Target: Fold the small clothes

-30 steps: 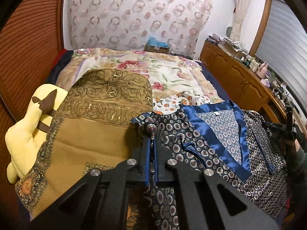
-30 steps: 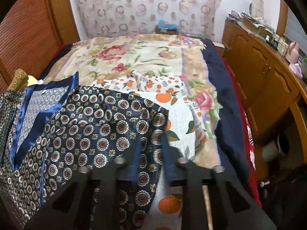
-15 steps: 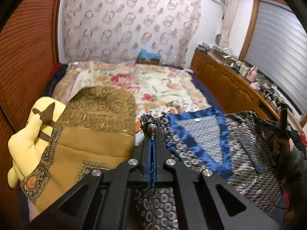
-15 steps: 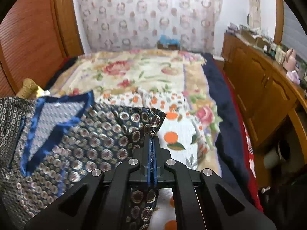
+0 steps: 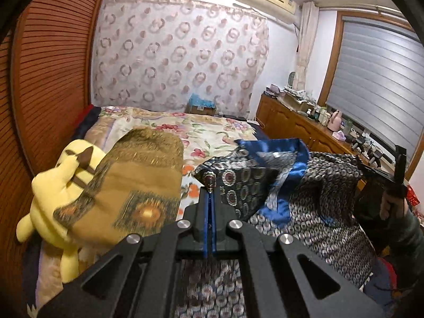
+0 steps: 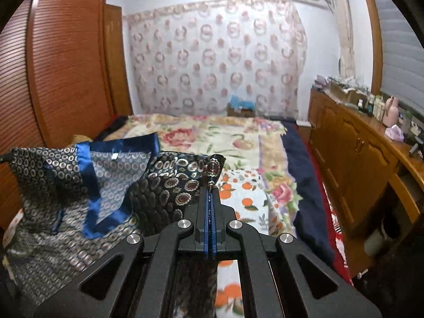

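Gripping a shoulder corner each, the left gripper (image 5: 210, 189) and right gripper (image 6: 211, 189) are clamped tight on a dark patterned top (image 5: 312, 206) with a blue satin collar (image 6: 90, 185), holding it in the air above the bed (image 6: 217, 135). The top hangs spread between them, open and unfolded, so folding appears barely begun: every fold is yet to be made. Beneath it lies an orange-print garment (image 6: 243, 196), also unfolded as far as can be seen. Farther left sit a mustard cloth (image 5: 137, 182) and a yellow plush toy (image 5: 55, 193). Beyond, a floral bedspread (image 5: 212, 129) reaches the curtain (image 5: 180, 53).
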### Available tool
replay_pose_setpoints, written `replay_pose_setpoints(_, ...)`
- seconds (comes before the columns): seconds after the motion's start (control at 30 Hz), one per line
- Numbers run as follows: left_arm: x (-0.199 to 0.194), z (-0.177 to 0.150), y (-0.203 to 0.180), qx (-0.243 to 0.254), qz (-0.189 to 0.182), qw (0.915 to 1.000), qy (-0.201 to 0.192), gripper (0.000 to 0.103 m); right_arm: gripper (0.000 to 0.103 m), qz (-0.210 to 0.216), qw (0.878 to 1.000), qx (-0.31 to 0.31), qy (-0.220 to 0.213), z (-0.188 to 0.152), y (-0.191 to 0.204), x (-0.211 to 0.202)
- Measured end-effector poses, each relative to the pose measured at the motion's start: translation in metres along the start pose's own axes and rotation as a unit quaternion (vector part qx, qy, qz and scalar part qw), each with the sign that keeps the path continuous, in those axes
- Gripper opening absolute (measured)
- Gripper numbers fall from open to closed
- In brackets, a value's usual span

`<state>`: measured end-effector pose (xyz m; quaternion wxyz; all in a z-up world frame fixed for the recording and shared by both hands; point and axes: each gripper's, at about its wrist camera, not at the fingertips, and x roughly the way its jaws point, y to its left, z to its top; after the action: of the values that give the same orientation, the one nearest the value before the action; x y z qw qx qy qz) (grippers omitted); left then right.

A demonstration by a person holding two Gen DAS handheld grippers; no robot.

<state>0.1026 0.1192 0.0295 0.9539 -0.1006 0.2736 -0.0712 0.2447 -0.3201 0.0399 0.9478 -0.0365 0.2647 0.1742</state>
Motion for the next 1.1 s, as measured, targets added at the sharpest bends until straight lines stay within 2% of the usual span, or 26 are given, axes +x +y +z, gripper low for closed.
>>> replay_pose_setpoints(0.27,-0.051,-0.058,0.013,-0.025,0.012,0.9995,-0.014,0.000,0.000,-0.006,1.000,0.006,-0.009,-0.054,0.014,-0.067)
replay_pose_setpoints(0.53,-0.090,-0.094,0.021,-0.040,0.024,0.9988,-0.014,0.000,0.000,-0.014,1.000,0.019,-0.006,-0.092,0.013,-0.132)
replay_pose_setpoints(0.6,-0.091,-0.102,0.023,-0.040,0.036,0.9985,-0.005,0.000,0.000,-0.013,1.000,0.020,0.005,-0.101,0.012,-0.137)
replay_pose_setpoints(0.77,-0.085,-0.121,0.025,-0.022,0.063,0.9973,0.030,0.000,0.000,-0.017,0.997,0.027,0.066,-0.135,0.008,-0.124)
replay_pose_setpoints(0.9,-0.083,-0.127,0.026,-0.019,0.060,0.9972,0.040,0.000,0.001,-0.022,0.995,0.028,0.093,-0.152,0.005,-0.112)
replay_pose_setpoints(1.0,-0.083,-0.126,0.027,-0.020,0.053,0.9975,0.042,0.007,0.006,-0.025,0.995,0.025,0.093,-0.151,0.006,-0.112)
replay_pose_setpoints(1.03,-0.084,-0.125,0.026,-0.017,0.052,0.9976,0.041,0.014,0.011,-0.026,0.995,0.021,0.090,-0.149,0.006,-0.113)
replay_pose_setpoints(1.07,-0.084,-0.123,0.026,-0.013,0.052,0.9978,0.039,0.028,0.013,-0.027,0.996,0.017,0.085,-0.147,0.008,-0.115)
replay_pose_setpoints(1.1,-0.084,-0.122,0.026,-0.011,0.051,0.9980,0.037,0.035,0.019,-0.028,0.996,0.013,0.080,-0.145,0.007,-0.119)
